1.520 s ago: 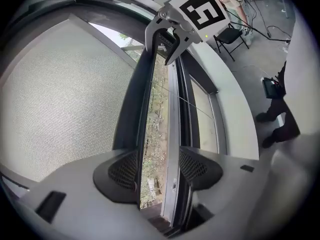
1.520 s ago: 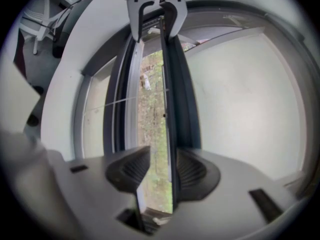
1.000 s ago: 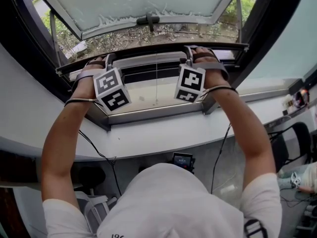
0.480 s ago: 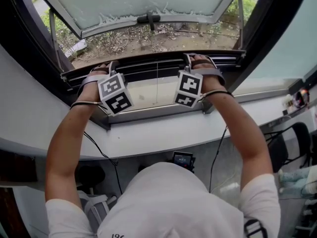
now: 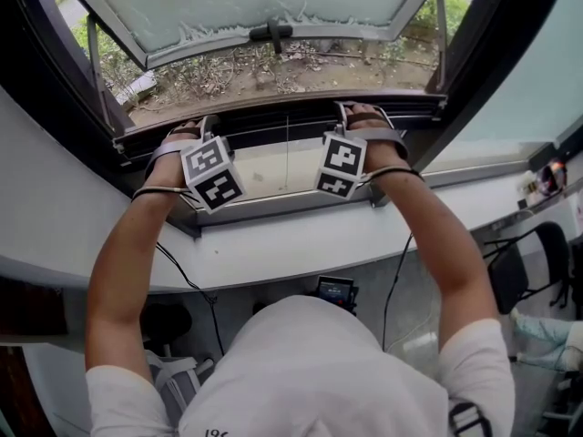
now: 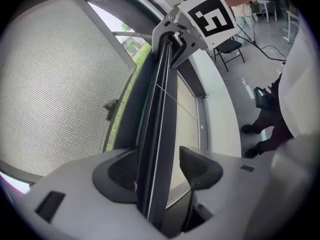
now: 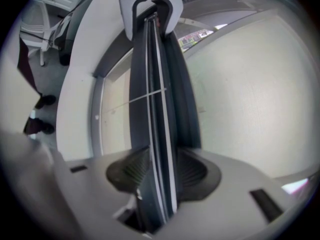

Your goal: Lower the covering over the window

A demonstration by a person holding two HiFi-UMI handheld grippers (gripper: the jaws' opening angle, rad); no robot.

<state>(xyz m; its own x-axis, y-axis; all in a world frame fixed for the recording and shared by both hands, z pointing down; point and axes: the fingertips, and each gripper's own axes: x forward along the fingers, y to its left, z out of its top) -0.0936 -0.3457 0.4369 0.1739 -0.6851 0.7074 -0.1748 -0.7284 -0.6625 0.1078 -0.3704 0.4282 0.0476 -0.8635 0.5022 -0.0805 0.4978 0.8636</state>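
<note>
While covering's bottom rail (image 5: 273, 124) spans window opening near sill (image 5: 301, 244), short of it, both grippers hold it, one toward each end; likely purpose: level pull.
- Right gripper (image 7: 162, 171): fingers (image 7: 132, 171) clamped on rail, both pressing.
- Left gripper (image 6: 160, 169): fingers (image 6: 200, 166) straddle rail, one touching, other just clear; no firm clamp.
- Beyond sill: sash (image 5: 255, 7) swung outward, handle (image 5: 271, 35) on its edge.
- Thin cord (image 5: 288, 157) hangs from rail toward sill.
- No obstruction visible between rail and sill.

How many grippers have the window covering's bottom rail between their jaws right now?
2. The left gripper straddles the bottom rail toward its left end, and the right gripper clamps it toward its right end; neither is hidden.
</note>
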